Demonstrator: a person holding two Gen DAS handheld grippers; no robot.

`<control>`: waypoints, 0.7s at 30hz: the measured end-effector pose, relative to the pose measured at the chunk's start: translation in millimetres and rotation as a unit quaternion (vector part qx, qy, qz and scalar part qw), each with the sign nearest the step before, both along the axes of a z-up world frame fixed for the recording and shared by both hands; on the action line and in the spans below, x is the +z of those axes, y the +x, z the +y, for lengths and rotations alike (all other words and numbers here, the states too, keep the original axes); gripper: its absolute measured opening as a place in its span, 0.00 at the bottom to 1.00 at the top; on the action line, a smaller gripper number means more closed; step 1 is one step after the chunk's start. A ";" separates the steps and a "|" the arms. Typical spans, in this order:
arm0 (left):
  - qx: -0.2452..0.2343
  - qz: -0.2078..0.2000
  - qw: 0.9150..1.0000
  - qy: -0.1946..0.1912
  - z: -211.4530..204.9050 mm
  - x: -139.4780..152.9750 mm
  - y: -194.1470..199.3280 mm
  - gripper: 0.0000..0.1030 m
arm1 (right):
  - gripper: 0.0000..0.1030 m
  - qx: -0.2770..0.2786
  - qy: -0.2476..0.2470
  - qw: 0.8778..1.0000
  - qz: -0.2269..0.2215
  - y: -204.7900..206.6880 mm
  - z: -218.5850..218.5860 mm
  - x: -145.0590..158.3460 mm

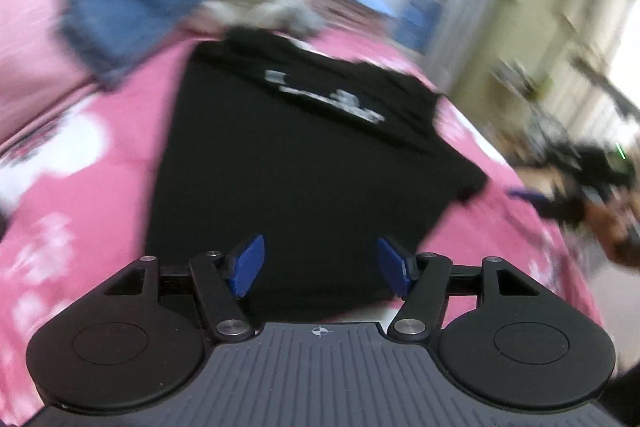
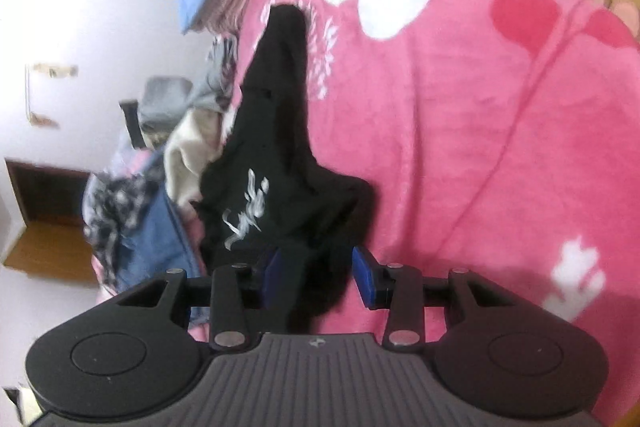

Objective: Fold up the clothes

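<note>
A black cotton T-shirt with white lettering (image 1: pixel 304 163) is seen spread on a pink fleece blanket with white and red shapes (image 1: pixel 80 187), its near hem just below the left gripper (image 1: pixel 320 267), whose blue pads are held well apart with nothing clamped. In the right wrist view a fold of the same shirt (image 2: pixel 280 155) is drawn up between the partly parted blue pads of the right gripper (image 2: pixel 320 279); whether it is pinched cannot be told. Beyond the shirt, crumpled blue denim jeans (image 1: pixel 132 7) and a cream garment (image 1: pixel 256 3) are piled.
</note>
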State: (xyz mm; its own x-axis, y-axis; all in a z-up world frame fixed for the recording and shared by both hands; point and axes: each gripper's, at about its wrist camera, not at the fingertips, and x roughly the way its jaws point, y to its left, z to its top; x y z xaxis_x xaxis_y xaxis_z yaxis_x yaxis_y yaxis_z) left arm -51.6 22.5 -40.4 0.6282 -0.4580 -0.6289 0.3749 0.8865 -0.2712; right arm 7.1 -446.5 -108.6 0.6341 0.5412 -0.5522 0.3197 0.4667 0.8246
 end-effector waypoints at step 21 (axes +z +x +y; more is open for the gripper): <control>-0.028 0.067 0.995 -0.062 -18.9 -23.3 33.3 0.03 | 0.08 0.145 -0.169 0.971 -0.085 89.6 62.5 48.9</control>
State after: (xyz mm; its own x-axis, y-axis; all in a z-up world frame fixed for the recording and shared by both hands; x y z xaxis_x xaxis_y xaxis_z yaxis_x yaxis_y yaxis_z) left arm -18.3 3.6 -63.6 0.5143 -0.5688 -0.6418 0.3761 0.8222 -0.4272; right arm 96.7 -384.0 -59.7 0.5802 0.5170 -0.6293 0.0070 0.7695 0.6386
